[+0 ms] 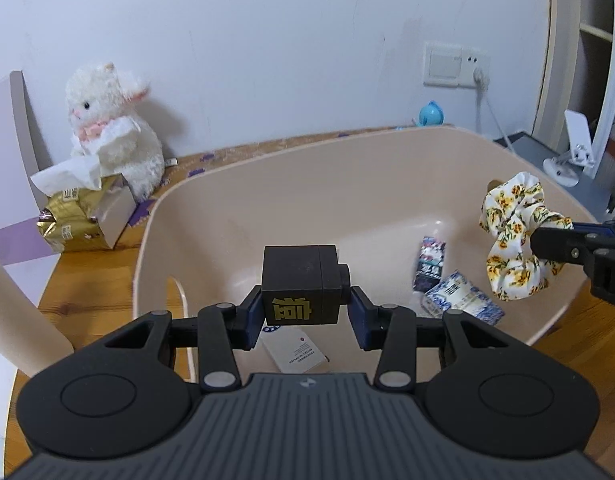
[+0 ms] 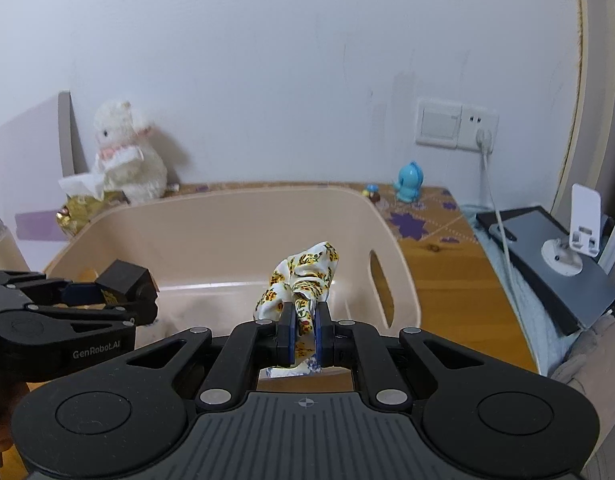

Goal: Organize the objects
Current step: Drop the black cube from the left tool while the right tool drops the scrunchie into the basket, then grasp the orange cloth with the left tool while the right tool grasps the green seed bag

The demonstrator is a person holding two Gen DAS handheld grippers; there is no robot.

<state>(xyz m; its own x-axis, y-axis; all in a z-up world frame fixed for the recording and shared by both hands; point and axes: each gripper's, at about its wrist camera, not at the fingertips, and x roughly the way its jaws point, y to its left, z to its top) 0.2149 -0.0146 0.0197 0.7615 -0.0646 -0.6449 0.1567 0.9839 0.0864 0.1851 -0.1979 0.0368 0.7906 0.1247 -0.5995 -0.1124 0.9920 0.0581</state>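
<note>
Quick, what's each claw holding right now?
Left gripper: closed on the black box.
Right gripper: closed on the flowery scrunchie.

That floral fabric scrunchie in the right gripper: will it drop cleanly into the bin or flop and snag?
The yellow-flowered white fabric scrunchie looks soft: it bunches and droops around the right gripper. It is probably very light, so it may cling to the pads on release. It should land limp in the beige plastic bin without rolling.

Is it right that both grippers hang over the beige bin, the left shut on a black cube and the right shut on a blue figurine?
Not quite. The right gripper is shut on a floral scrunchie, as the right wrist view shows. The blue figurine stands on the table by the wall. The rest holds.
</note>
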